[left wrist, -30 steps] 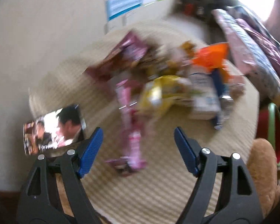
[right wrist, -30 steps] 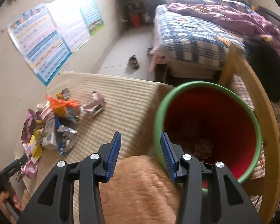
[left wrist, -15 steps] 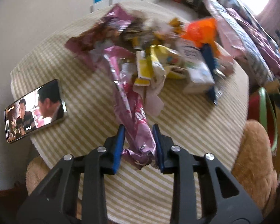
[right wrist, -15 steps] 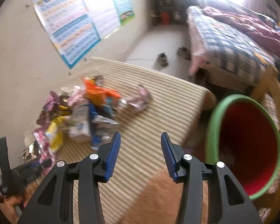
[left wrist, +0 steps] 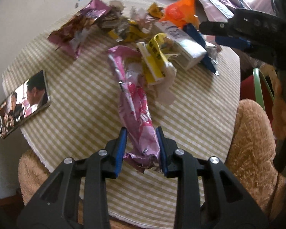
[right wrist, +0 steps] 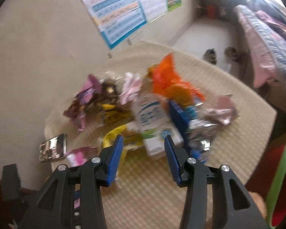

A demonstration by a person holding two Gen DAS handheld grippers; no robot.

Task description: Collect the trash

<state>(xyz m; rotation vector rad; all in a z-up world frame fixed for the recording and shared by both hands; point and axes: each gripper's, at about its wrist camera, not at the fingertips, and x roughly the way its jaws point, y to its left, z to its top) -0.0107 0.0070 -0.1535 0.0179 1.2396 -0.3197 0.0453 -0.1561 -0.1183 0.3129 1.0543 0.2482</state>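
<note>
Pink foil, a long crinkled snack wrapper [left wrist: 135, 103], lay along the middle of the left wrist view, its long axis running from the pile at upper centre straight down to the left gripper [left wrist: 141, 148], whose blue pads were pinching its near, crumpled end. The jaws had just been closing, with that end between them. The rest of the wrapper lay on the round table's yellow-and-white checked cloth [left wrist: 82, 99], its far end tucked beside a yellow crumpled packet [left wrist: 156, 59]. A phone with a lit screen [left wrist: 22, 105] lay well apart at the left edge.

The right gripper [right wrist: 143, 156] was spread, nothing between its pads, and pointed at a white-and-blue carton [right wrist: 152, 122] just beyond its tips (blur hid whether it touched). A red bin with a green rim [left wrist: 257, 87] stood off the table's right side, so I judged the lift should draw the wrapper lengthwise out of the pile, then swing right.
</note>
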